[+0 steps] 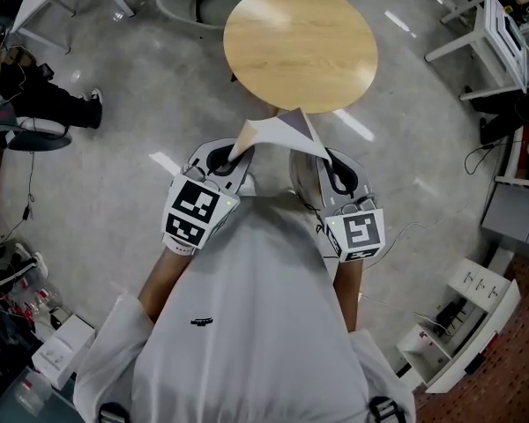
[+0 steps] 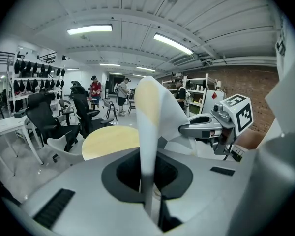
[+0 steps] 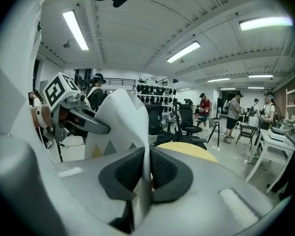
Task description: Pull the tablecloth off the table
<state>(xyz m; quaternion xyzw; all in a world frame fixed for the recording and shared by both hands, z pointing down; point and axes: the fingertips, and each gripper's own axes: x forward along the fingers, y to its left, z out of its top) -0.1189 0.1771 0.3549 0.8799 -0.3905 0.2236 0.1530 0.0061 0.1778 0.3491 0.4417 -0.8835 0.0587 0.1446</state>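
Between the jaws: cloth point(image 1: 278, 135), off the table point(image 1: 300, 33) | left gripper point(image 1: 225, 161) and right gripper point(image 1: 335, 170) both clamped on it | long axis jaw to jaw, fold peaks ahead near table rim | hands equally near.

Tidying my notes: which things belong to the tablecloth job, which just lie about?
Job: white fabric tablecloth, round pale wooden table, left tool and right tool, both shut on the cloth.
Lying about: white shelf unit on the floor, black office chairs.
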